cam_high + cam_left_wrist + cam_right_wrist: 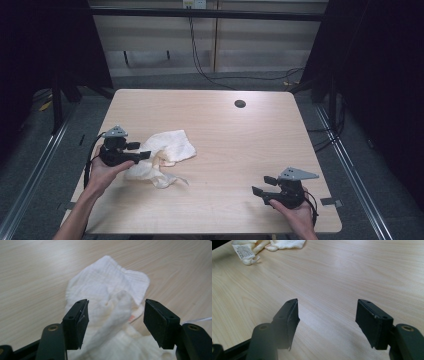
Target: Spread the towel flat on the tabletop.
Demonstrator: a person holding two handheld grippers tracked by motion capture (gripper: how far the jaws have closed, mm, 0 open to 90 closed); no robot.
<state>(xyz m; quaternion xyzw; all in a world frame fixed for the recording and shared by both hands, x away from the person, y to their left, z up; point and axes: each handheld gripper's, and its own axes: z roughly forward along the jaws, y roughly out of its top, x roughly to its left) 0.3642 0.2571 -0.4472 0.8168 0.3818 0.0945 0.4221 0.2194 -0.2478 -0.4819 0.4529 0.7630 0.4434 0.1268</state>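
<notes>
A crumpled white cloth (162,155) lies on the left half of the wooden table (240,145). My left gripper (141,150) is at the cloth's left edge, pointing right, jaws wide apart. In the left gripper view the cloth (110,290) bunches between and beyond the pads (81,322), which do not press on it. My right gripper (263,184) hovers near the table's front right, open, with bare wood between its fingers (372,322). The cloth's edge with a white printed label (243,251) shows at the top left of the right gripper view.
A round dark cable hole (240,104) sits near the table's far edge. Dark curtains hang on both sides, and cables (200,60) run across the floor behind the table. Metal rails (350,165) flank the table on the floor.
</notes>
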